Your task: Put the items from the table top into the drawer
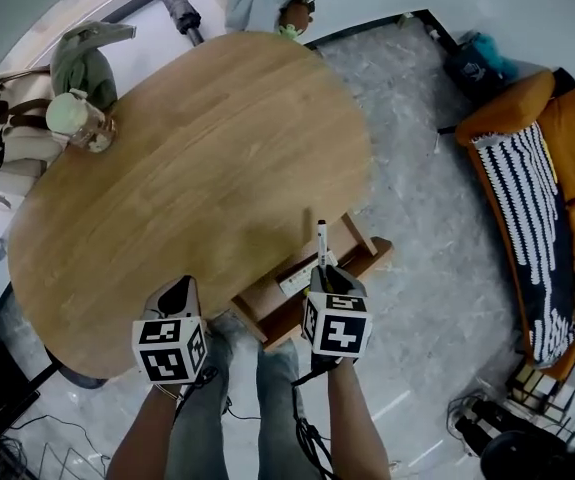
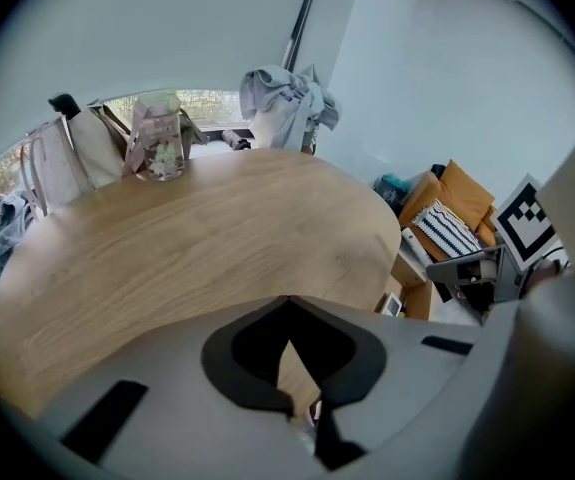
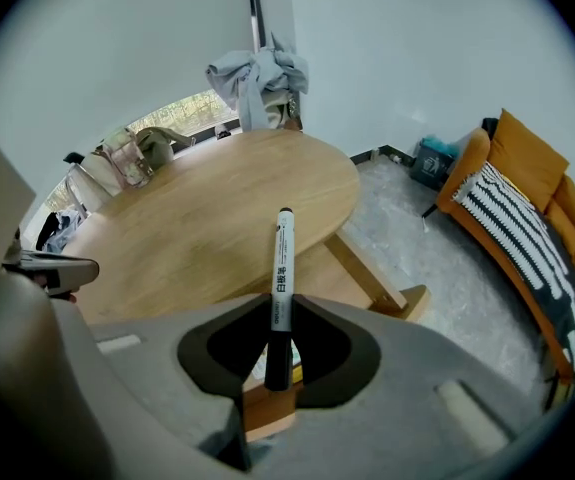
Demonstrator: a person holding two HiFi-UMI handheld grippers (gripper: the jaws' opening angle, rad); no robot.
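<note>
Wooden table [image 1: 197, 168], oval. R gripper [image 1: 321, 268] pinches a white marker [image 1: 320, 243] by its black end, above the open drawer [image 1: 263, 318] under the table's near edge. L gripper [image 1: 175, 293] has its jaws pressed together w/ nothing between. Prob. best: lower the marker inside the drawer walls, then release. Drawer holds a small pale item. A glass jar [image 1: 77, 118] at the far-left edge holds pale bits.

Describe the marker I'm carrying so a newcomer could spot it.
Start at the oval wooden table; at its near edge, over the open drawer, is the right gripper. Its jaws clamp the marker: a slim white barrel with black ends, pointing out past them. The left gripper holds nothing.
</note>
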